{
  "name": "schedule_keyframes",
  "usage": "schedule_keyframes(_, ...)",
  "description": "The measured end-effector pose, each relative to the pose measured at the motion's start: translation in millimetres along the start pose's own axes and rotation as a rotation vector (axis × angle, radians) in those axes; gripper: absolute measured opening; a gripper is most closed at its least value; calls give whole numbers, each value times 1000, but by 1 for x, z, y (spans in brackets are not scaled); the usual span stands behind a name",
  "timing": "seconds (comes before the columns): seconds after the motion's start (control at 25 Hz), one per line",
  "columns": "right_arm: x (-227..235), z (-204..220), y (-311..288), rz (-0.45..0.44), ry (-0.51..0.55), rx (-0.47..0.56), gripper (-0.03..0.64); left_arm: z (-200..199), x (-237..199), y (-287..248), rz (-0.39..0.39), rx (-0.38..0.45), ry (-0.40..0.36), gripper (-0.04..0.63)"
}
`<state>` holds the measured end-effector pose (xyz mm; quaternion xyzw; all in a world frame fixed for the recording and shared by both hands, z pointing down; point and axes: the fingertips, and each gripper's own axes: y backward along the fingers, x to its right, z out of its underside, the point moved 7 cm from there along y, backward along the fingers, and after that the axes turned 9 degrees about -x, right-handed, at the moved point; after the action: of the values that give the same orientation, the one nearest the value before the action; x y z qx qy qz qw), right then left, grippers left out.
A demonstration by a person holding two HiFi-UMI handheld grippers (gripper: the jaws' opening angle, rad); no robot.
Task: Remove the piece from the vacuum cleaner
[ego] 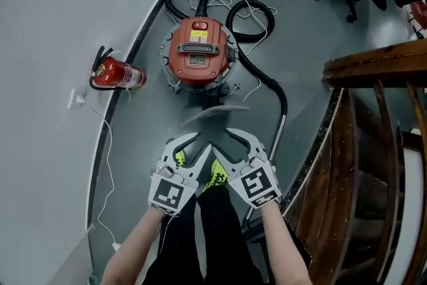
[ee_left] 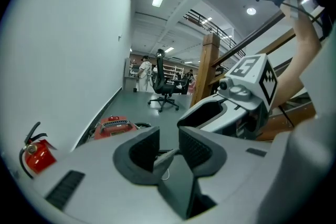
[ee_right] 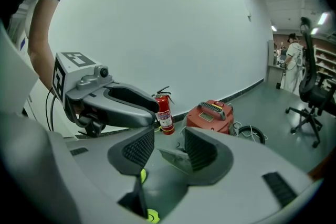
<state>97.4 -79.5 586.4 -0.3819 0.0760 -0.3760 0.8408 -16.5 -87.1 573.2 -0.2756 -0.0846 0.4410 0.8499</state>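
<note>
Office hall: swivel chair, wooden staircase.

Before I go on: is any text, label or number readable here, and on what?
No text is readable.
Vacuum cleaner: labels on its top, print too small to read.
Fire extinguisher: label print blurred.
Left tool's cube and right tool's cube: square black-and-white patterns only, no words.

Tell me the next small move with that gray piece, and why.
Probably lower the gray piece onto the floor and open the left gripper. The piece is already off the red vacuum cleaner. The right gripper stands open around it with a gap on one side. Only the left gripper appears closed on it.
</note>
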Motion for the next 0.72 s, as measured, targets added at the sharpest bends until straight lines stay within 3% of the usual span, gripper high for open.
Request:
schedule_keyframes(0.36, 19, 24, -36, -13, 18, -50, 204, 38, -13, -34, 27, -70, 11, 135)
schedule_keyframes(0.56, 29, 36, -60, -26, 41, -81, 215, 60, -23, -51, 47, -114, -31, 141)
schedule_keyframes(0.72, 37, 46, -76, -33, 72, -118, 230, 79, -33, -66, 48, -139, -33, 187)
